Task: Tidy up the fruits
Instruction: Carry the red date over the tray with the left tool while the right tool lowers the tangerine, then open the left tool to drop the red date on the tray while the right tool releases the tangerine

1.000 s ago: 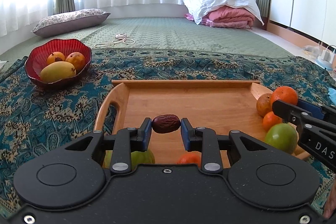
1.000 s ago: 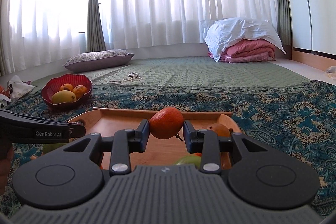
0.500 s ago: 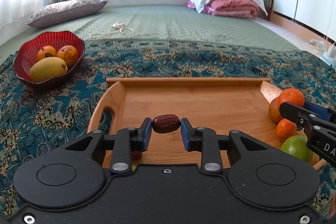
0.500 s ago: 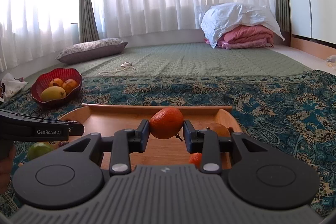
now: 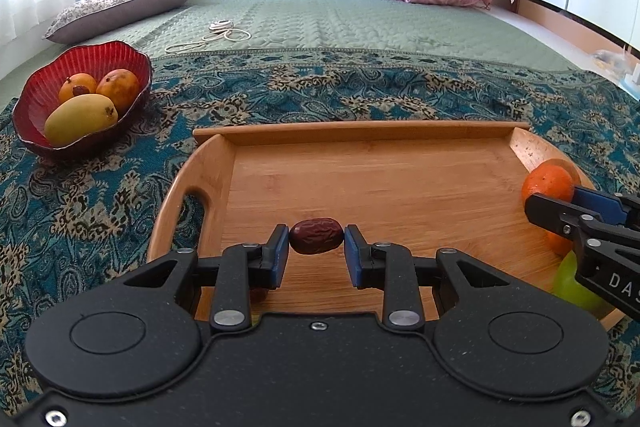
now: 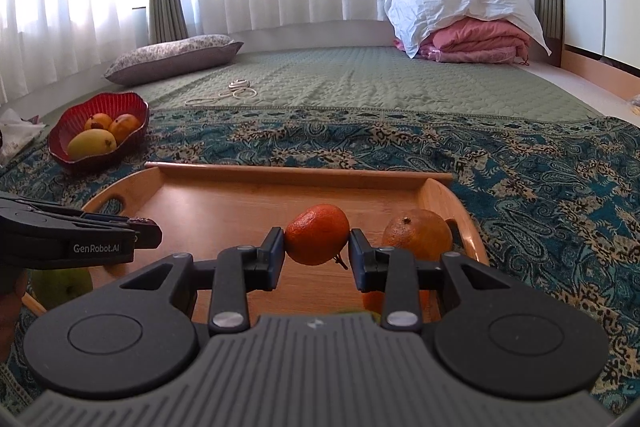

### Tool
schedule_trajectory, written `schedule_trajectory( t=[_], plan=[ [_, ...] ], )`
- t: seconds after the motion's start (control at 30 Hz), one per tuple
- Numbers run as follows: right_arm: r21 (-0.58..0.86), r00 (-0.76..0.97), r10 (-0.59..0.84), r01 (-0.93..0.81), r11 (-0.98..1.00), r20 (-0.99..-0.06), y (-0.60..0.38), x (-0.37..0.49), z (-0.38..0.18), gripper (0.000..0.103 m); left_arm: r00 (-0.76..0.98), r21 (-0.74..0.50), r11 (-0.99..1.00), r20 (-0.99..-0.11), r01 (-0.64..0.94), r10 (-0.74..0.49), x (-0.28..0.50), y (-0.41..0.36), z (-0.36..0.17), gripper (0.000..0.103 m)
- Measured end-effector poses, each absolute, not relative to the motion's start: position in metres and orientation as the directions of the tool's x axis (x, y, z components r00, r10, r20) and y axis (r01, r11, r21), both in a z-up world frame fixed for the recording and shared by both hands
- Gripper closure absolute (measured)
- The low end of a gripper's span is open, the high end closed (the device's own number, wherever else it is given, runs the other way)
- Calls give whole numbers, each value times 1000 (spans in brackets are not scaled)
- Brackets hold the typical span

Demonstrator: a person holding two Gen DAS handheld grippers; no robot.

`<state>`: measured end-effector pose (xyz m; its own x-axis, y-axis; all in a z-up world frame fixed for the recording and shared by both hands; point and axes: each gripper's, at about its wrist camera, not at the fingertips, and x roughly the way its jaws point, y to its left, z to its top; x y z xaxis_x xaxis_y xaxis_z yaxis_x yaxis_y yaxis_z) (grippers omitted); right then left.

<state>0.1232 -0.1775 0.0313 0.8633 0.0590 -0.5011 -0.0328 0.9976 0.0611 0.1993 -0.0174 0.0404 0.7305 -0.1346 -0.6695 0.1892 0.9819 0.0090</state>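
My left gripper (image 5: pixel 316 242) is shut on a dark red date (image 5: pixel 316 241), held over the near left part of a wooden tray (image 5: pixel 360 187). My right gripper (image 6: pixel 317 241) is shut on a small orange tangerine (image 6: pixel 317 234), held over the tray (image 6: pixel 224 203) at its right side. In the left wrist view the right gripper shows at the right edge with the tangerine (image 5: pixel 547 182) and a green fruit (image 5: pixel 572 283) below it. A larger orange (image 6: pixel 418 234) lies on the tray's right end.
A red bowl (image 5: pixel 44 83) with a mango (image 5: pixel 80 118) and two orange fruits stands left of the tray on a patterned teal cloth (image 5: pixel 340 95). A green fruit (image 6: pixel 60 287) lies at the tray's near left. A cord, a pillow and folded bedding lie farther back.
Both grippers have risen and tipped downward over the tray while still holding their fruit; more of the tray floor shows and the fruits beneath the grippers have dropped out of sight.
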Motion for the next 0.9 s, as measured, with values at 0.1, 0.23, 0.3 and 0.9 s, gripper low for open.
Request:
schedule_trajectory(
  t=[0.1, 0.23, 0.3, 0.9],
  plan=[
    [31, 850, 55, -45, 998, -523, -173, 129, 30, 64, 728, 20, 981, -674, 192, -129, 201, -19, 38, 75],
    [-9, 834, 48, -63, 998, -549, -167, 136, 27, 64, 723, 20, 981, -680, 192, -127, 203, -20, 35, 75],
    [-11, 827, 47, -64, 998, -560, -167, 138, 25, 64, 721, 23, 981, -681, 193, -125, 204, -20, 34, 75],
    [17, 801, 48, -47, 999, -597, -171, 143, 17, 64, 708, 26, 980, -696, 196, -124, 205, -20, 26, 75]
  ],
)
